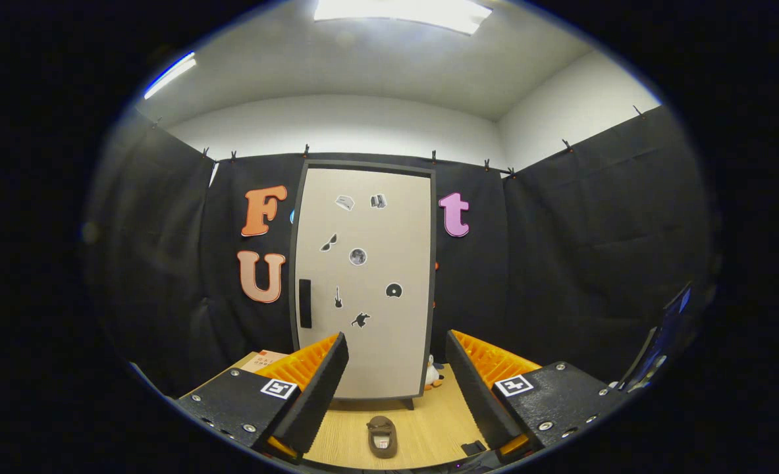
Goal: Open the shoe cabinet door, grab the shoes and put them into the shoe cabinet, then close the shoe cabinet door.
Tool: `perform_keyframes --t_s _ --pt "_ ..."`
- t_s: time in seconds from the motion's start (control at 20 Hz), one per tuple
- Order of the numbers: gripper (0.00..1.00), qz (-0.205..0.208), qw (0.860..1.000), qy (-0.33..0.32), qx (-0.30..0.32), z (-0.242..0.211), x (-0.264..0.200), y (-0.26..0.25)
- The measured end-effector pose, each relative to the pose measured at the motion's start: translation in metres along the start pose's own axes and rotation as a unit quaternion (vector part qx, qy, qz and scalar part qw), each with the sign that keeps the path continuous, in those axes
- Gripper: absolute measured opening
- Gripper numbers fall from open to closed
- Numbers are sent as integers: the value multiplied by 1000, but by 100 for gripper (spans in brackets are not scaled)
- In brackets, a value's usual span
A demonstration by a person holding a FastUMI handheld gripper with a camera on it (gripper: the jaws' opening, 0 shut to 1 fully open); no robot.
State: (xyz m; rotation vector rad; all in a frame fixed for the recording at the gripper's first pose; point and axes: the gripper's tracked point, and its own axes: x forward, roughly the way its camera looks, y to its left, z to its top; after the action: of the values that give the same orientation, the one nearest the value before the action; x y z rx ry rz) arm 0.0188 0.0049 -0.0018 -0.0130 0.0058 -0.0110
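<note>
- Cabinet door (365,283) stands shut and upright at the far end of the table (422,434), straight beyond your fingers and well apart from them.
- Its dark recessed handle (305,303) is a vertical slot low on the door's left edge, so it lies left of your line; the hinges are probably on the door's right side, though they are hidden.
- Your gripper (396,388) holds nothing: the fingers are spread wide, and the door's lower part shows in the gap between them.
- One brown shoe (382,436) lies on the table in front of the door, nearer to you than the cabinet, between the fingers, its long axis pointing toward the door.
- Opening comes first, I judge: you need to shift left toward the handle and hook one finger into its slot.
- Watch the shoe: the door's swing may pass close above it.
</note>
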Motion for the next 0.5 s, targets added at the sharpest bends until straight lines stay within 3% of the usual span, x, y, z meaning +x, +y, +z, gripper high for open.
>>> perform_keyframes --t_s 0.5 --pt "88 12 1000 3 2 -11 38 41"
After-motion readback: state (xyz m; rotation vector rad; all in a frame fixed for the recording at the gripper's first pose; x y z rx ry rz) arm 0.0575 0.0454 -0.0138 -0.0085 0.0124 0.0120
